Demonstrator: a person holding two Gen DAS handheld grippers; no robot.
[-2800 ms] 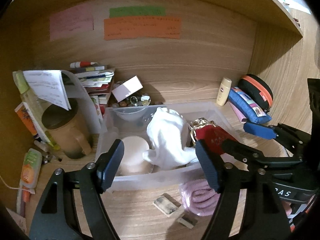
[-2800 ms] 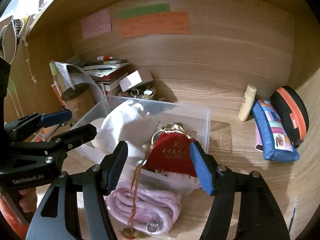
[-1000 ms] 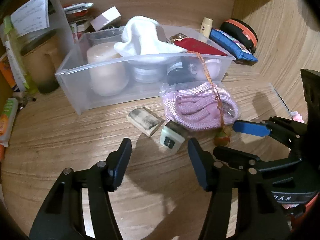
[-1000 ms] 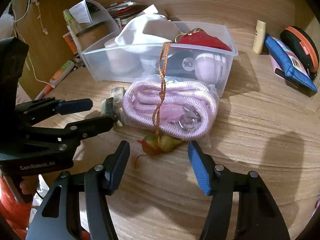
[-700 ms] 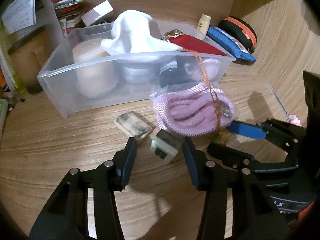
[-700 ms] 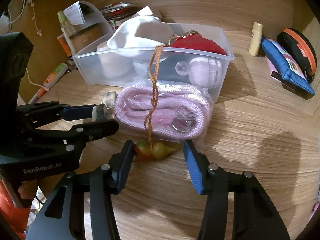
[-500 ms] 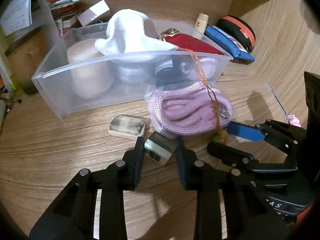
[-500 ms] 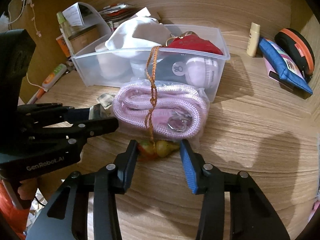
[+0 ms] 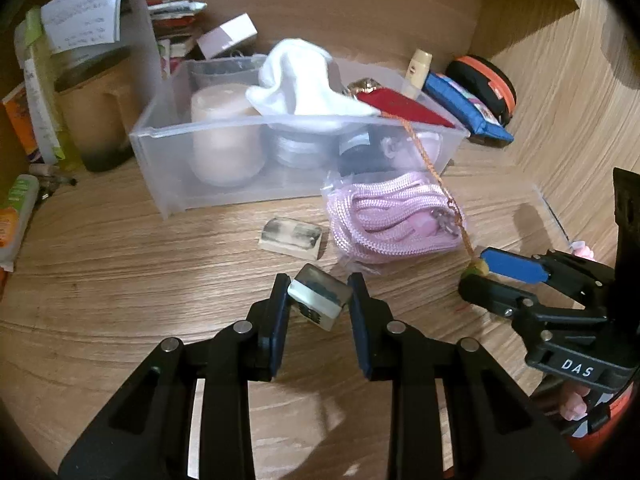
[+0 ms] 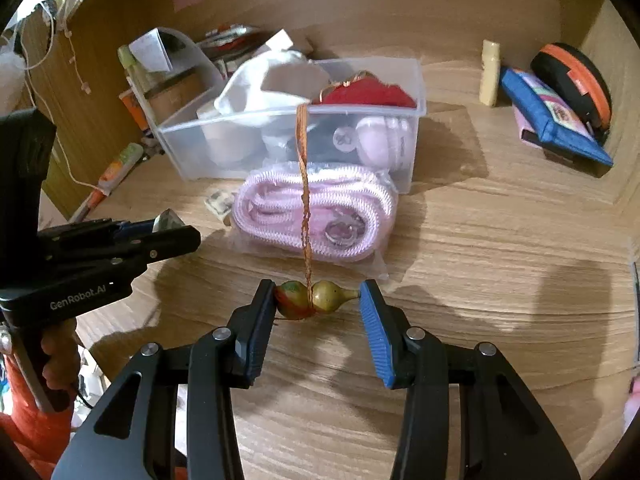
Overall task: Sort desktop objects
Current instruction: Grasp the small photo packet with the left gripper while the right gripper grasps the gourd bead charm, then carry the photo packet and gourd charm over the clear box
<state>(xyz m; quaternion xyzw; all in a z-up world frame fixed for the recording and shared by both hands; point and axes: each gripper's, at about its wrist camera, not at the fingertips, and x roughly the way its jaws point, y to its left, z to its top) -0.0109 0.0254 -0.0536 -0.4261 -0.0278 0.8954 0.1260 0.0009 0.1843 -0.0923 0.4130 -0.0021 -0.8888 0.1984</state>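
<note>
Wood-grain desk (image 9: 120,280) fills both views, walled at back and right. Left claw (image 9: 319,300) pinches a small pale block (image 9: 320,294), tilted, one corner up, lifted off the desk. Just ahead lies a smudged eraser (image 9: 291,237), long axis crosswise. Right claw (image 10: 318,300) is nearly closed on a gourd charm (image 10: 312,300), long axis crosswise, stem touching the blue pad; its orange cord (image 10: 304,184) runs straight ahead over the bagged pink rope (image 10: 316,210) into the clear bin (image 10: 288,120). Bare desk lies right of this claw.
</note>
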